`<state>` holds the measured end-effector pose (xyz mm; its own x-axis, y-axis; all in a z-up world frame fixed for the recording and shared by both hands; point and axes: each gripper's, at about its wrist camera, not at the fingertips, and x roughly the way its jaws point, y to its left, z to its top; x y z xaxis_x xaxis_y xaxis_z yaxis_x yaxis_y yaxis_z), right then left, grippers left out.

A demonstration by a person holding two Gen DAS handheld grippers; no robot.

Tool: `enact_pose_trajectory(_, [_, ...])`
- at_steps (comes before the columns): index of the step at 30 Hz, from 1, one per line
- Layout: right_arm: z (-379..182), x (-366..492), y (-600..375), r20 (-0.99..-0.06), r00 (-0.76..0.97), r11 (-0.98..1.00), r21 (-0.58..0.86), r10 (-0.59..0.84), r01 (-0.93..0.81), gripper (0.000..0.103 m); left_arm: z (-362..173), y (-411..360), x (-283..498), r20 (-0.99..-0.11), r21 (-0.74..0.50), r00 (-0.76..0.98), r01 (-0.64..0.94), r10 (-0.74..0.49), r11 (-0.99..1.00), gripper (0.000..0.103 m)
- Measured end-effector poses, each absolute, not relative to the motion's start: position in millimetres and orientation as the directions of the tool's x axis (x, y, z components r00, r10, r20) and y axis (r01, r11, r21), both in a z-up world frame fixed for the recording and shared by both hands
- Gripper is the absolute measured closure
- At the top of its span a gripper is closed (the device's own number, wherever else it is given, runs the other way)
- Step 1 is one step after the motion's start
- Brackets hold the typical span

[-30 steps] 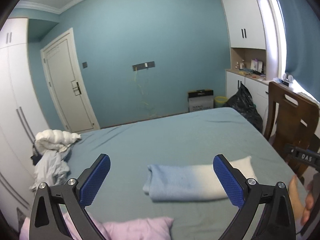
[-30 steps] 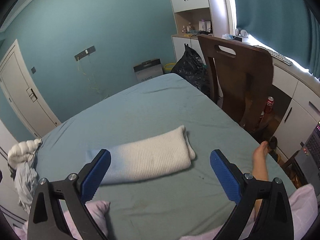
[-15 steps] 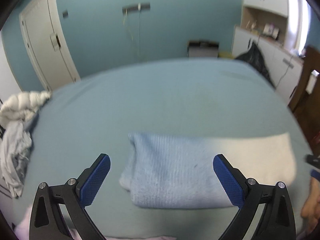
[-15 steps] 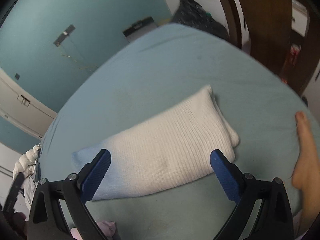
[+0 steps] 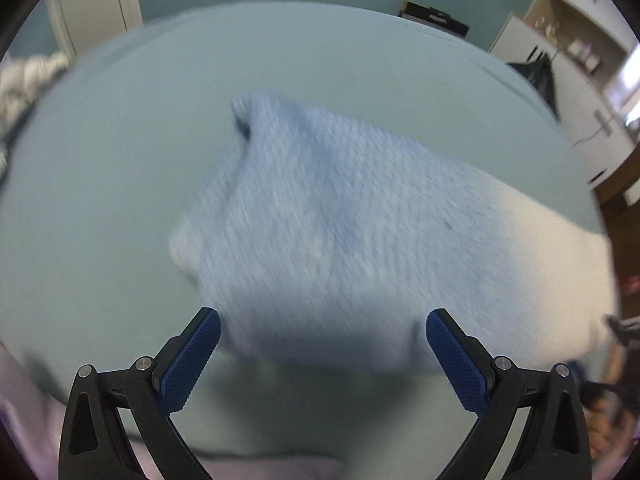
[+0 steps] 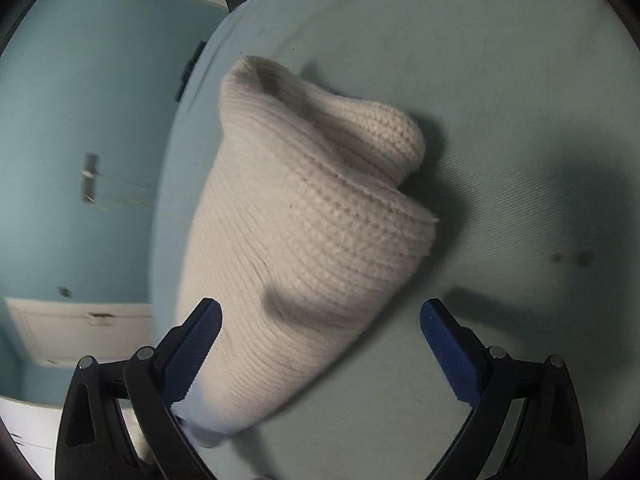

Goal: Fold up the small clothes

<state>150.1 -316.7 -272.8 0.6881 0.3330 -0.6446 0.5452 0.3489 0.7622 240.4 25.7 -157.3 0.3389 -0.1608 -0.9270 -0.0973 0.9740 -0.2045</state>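
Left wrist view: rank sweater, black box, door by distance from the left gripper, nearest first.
From the left gripper:
1. Sweater, right ahead between the open fingers, on the bed.
2. Black box, past the bed's far edge, right of centre.
3. Door, far left; about as far as the box.

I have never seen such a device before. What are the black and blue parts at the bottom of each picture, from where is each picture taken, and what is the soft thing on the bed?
No robot is here. A person holds one two-finger tool in each hand, with a fisheye camera on each looking forward along the blue-padded fingers. One picture comes from the left tool, the other from the right tool. Both are open and hold nothing. On the pale teal bed sheet lies one folded knitted garment, light blue at one end and cream-white at the other. Each tool hovers close over its own end. The left picture is blurred.
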Motion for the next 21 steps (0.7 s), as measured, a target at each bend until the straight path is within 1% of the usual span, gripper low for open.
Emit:
enact_pose_trajectory(3, [-282,154,-315,-0.622,0.701,0.351,0.780,0.349,0.517,0.005,-170,20,227,-0.925,-0.319,0.253,-0.113,-0.283,0.941,0.000])
enact_pose_trajectory(6, [-284,153,-312,-0.604,0.721,0.346,0.793,0.339,0.502,0.005,-183,19,225,-0.903,-0.408,0.216,-0.167,-0.371,0.898,0.000])
enact_pose_trajectory(7, [-284,150,-312,-0.601,0.727,0.342,0.795,0.334,0.500,0.005,-187,23,226,-0.895,-0.433,0.212,-0.200,-0.392,0.879,0.000])
enact_pose_trajectory(9, [-285,148,-313,-0.593,0.734,0.327,0.802,0.331,0.500,0.005,-205,35,228,-0.879,-0.476,0.180,-0.316,-0.441,0.821,0.000])
enact_pose_trajectory(11, [-285,144,-320,-0.584,0.744,0.297,0.810,0.326,0.506,0.006,-229,47,223,-0.832,-0.541,0.133,-0.415,-0.539,0.732,0.000])
enact_pose_trajectory(13, [-285,136,-326,-0.594,0.746,0.284,0.802,0.299,0.525,0.007,-245,43,212,-0.795,-0.571,0.104,-0.462,-0.597,0.679,0.000])
enact_pose_trajectory(15, [-284,130,-332,-0.599,0.755,0.282,0.798,0.267,0.533,0.007,-254,44,213,-0.788,-0.580,0.135,-0.491,-0.601,0.650,0.000])
enact_pose_trajectory(19, [-288,134,-339,-0.589,0.755,0.274,0.806,0.288,0.525,0.006,-257,63,220,-0.748,-0.635,0.262,-0.552,-0.610,0.541,0.000])
enact_pose_trajectory(21, [-291,134,-341,-0.578,0.762,0.252,0.815,0.292,0.522,0.005,-261,71,224,-0.750,-0.631,0.292,-0.584,-0.593,0.511,0.004])
